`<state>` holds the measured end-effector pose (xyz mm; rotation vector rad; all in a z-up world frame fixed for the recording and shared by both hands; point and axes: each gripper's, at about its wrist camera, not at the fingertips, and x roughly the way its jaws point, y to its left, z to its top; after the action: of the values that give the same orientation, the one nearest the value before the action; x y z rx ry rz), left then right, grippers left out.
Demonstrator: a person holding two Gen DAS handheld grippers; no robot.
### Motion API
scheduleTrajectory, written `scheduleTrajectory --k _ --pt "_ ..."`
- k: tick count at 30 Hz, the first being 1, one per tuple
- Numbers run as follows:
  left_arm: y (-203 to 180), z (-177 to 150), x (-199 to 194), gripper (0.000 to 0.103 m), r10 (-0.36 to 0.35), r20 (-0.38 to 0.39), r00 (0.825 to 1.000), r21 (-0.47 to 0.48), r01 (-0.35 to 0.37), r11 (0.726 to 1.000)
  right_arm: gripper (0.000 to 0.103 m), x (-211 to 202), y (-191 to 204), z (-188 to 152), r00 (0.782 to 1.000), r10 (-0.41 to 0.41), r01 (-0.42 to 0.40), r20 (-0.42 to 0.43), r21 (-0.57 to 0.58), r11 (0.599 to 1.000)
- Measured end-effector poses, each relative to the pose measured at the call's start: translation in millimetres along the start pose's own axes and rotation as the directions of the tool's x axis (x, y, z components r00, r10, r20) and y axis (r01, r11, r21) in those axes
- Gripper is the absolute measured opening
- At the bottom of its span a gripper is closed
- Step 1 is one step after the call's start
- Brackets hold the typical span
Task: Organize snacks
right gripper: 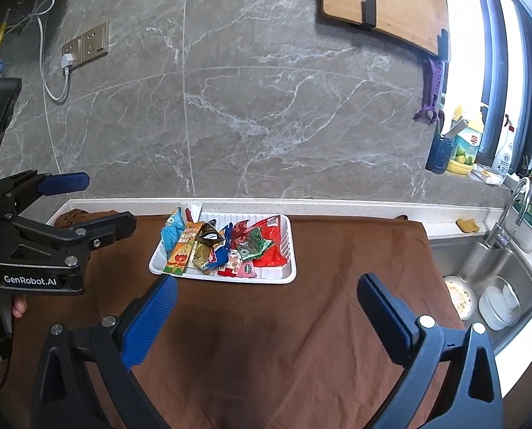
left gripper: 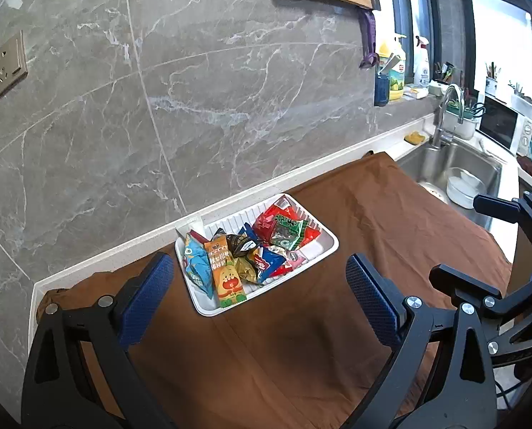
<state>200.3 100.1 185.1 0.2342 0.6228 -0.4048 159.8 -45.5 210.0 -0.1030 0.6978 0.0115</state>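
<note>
Snacks (right gripper: 226, 246) all sit piled in the white tray (right gripper: 291, 250) at the back of the cloth-covered counter (right gripper: 266, 339), so sorting looks near done or not begun; can't tell which. Both tools hover short of the tray, left tool (left gripper: 258, 304) and right tool (right gripper: 266, 311) wide open, holding nothing. Next: reach in, pinch one packet cleanly.

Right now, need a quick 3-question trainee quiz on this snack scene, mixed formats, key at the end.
1. True or false: the left tongs are shut on a snack.
2. The white tray rests on: A) bare counter B) brown cloth C) the sink
3. Fill in: the green packet lies on top of the ___ packet.

Key: 1 false, both tongs are open and empty, right tongs too. 2 B. 3 red.
</note>
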Motion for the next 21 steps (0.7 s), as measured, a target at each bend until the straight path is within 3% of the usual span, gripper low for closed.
scheduleTrajectory --k 21 --pt "-9.2 -12.3 -23.6 0.098 -0.042 0.019 0.999 0.030 0.041 0.999 0.103 -30.0 -7.6 -16.0 0.999 -0.053 0.052 0.010 0.039 0.998"
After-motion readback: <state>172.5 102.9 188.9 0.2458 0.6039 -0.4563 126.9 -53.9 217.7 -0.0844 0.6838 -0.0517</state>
